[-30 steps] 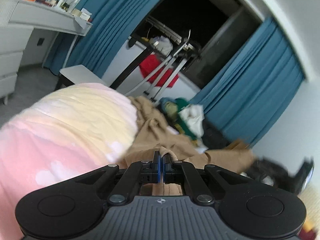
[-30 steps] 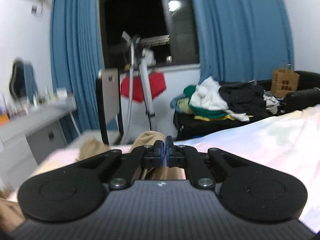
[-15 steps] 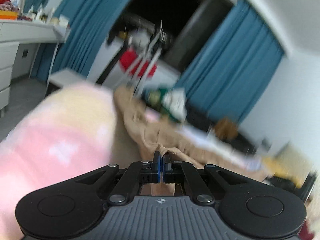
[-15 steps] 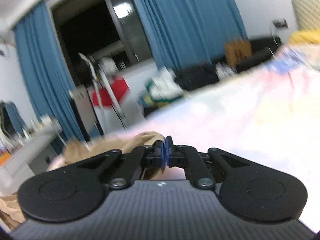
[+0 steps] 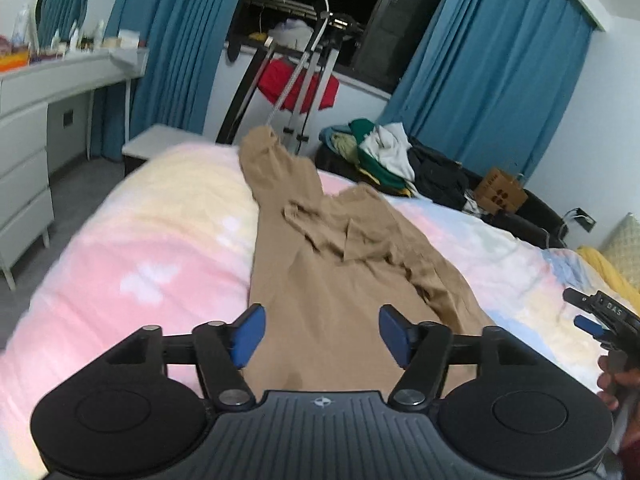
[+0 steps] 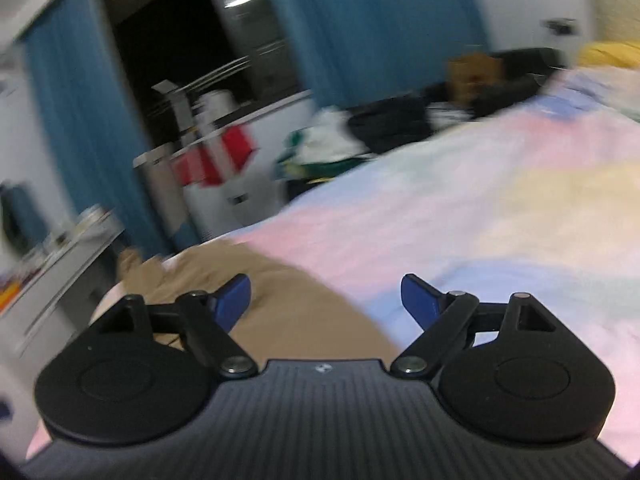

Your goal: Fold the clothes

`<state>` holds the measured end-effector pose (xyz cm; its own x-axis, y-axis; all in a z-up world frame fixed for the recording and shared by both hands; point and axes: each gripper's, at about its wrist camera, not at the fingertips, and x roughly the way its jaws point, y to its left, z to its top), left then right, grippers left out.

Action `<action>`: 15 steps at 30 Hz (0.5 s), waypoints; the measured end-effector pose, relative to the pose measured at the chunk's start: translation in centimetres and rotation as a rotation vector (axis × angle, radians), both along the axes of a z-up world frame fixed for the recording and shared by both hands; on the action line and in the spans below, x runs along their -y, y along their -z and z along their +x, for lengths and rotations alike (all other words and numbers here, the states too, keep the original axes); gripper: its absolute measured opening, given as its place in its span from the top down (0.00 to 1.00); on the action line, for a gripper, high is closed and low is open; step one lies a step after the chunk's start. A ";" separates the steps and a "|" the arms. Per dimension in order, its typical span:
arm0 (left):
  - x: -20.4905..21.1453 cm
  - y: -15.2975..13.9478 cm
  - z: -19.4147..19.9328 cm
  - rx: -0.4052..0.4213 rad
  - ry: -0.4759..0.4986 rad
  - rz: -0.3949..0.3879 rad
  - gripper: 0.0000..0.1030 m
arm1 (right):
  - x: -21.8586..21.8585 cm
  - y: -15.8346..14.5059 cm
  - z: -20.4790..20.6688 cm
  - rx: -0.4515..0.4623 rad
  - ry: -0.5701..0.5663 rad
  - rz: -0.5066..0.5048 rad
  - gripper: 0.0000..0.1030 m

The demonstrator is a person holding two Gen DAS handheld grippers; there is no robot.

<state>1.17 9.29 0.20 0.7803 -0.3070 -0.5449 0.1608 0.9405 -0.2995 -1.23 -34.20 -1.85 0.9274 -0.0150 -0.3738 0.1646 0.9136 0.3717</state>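
A tan garment (image 5: 340, 264) lies stretched out along the pastel bed cover (image 5: 152, 256), its far end hanging over the bed's far edge, with wrinkles in its middle. My left gripper (image 5: 320, 334) is open just above the garment's near end, holding nothing. My right gripper (image 6: 326, 300) is open and empty over the garment's near edge (image 6: 288, 304) in the blurred right wrist view. The right gripper also shows at the right edge of the left wrist view (image 5: 604, 320).
A pile of clothes (image 5: 384, 152) lies on a dark couch beyond the bed. A drying rack with a red cloth (image 5: 298, 84) stands by the window. A white dresser (image 5: 28, 152) is on the left. A cardboard box (image 5: 500, 194) sits at the right.
Both grippers were shut on the tan garment and pulled it out flat along the bed. Both have now opened and let it go.
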 end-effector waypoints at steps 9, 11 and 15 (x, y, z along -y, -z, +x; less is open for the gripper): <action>5.9 1.8 10.6 0.001 -0.030 0.152 0.31 | -12.0 0.0 14.3 -0.074 -0.416 -0.064 0.22; 6.0 3.5 12.5 -0.021 -0.057 0.190 0.31 | -14.0 1.8 17.4 -0.090 -0.456 -0.054 0.25; 5.6 5.9 15.9 -0.074 -0.063 0.181 0.33 | -17.6 5.2 22.5 -0.092 -0.536 -0.084 0.27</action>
<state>17.06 3.72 -5.73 0.7508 -0.1502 -0.6432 0.0836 0.9876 -0.1330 21.32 -16.57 -7.01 0.7771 0.4171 -0.4713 -0.3035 0.9044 0.3000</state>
